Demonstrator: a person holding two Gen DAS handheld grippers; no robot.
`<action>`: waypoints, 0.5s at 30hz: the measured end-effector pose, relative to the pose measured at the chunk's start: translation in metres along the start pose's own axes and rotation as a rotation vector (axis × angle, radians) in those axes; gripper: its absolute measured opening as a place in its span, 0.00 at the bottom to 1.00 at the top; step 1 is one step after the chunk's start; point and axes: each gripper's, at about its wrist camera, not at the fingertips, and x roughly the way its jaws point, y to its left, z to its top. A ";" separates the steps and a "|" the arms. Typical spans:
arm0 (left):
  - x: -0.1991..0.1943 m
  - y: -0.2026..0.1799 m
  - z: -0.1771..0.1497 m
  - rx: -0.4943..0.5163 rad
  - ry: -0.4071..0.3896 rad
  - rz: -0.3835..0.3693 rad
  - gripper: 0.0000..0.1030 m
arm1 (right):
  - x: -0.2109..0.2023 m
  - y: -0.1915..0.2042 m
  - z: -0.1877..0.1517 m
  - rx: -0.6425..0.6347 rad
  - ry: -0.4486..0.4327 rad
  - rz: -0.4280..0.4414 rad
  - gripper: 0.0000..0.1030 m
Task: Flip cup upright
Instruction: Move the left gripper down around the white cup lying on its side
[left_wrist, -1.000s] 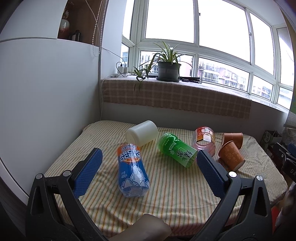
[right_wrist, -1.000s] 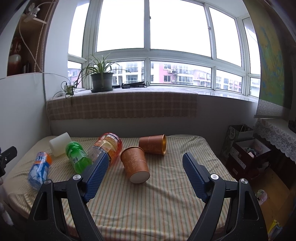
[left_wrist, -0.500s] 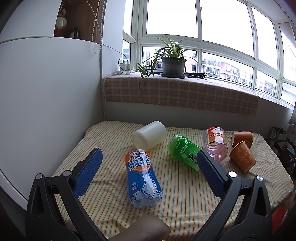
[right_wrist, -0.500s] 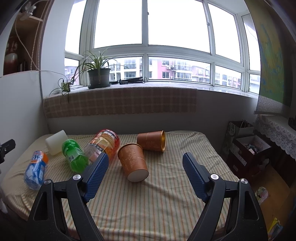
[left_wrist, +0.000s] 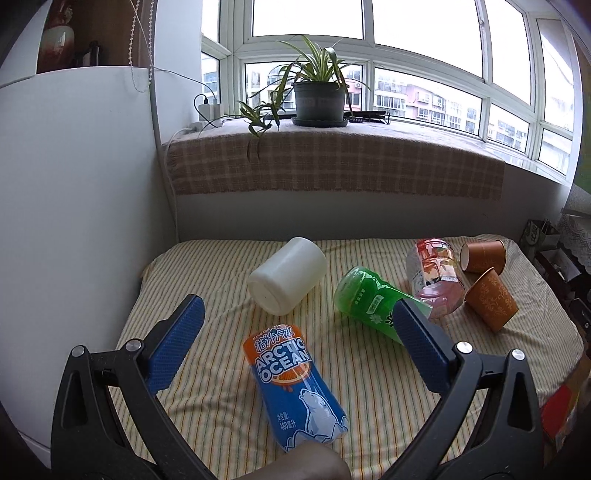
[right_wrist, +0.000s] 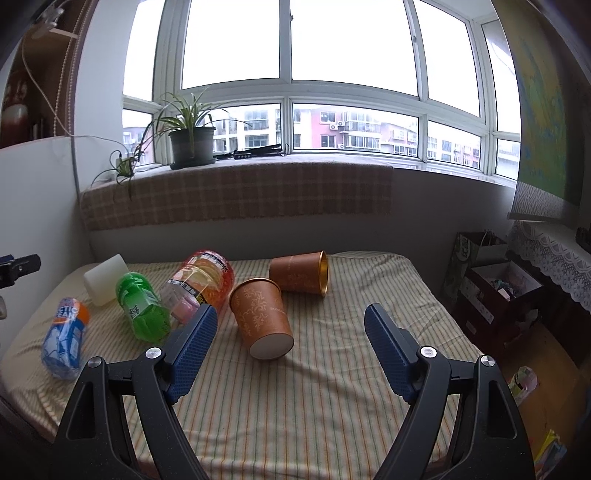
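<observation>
Striped tablecloth (right_wrist: 332, 387) on a table under a wide window, with potted plant (right_wrist: 192, 146) on the checked sill. Near brown cup (right_wrist: 262, 319) lying on its side mid-table, long axis toward the camera, base forward, mouth facing far brown cup (right_wrist: 301, 273), also toppled, gold mouth rightward. Left gripper (left_wrist: 295, 343) wide open, empty, above blue bottle (left_wrist: 295, 384). Right gripper (right_wrist: 291, 341) wide open, empty.

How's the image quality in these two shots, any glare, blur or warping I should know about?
Left wrist view: sharp, the Arctic Ocean bottle label is legible; fisheye bends the window frame, sky panes blown out white. Right wrist view: the same overexposed windows, soft daylight with faint shadows under the brown paper cup, dark vignette in the corners.
</observation>
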 end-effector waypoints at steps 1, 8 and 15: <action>0.010 0.003 0.006 0.016 0.029 -0.025 1.00 | 0.001 -0.001 -0.001 0.004 0.004 -0.001 0.79; 0.087 0.029 0.049 0.012 0.249 -0.140 0.98 | 0.001 -0.012 -0.004 0.025 0.024 -0.019 0.79; 0.150 0.036 0.056 0.036 0.430 -0.161 0.92 | 0.009 -0.029 -0.007 0.052 0.051 -0.061 0.79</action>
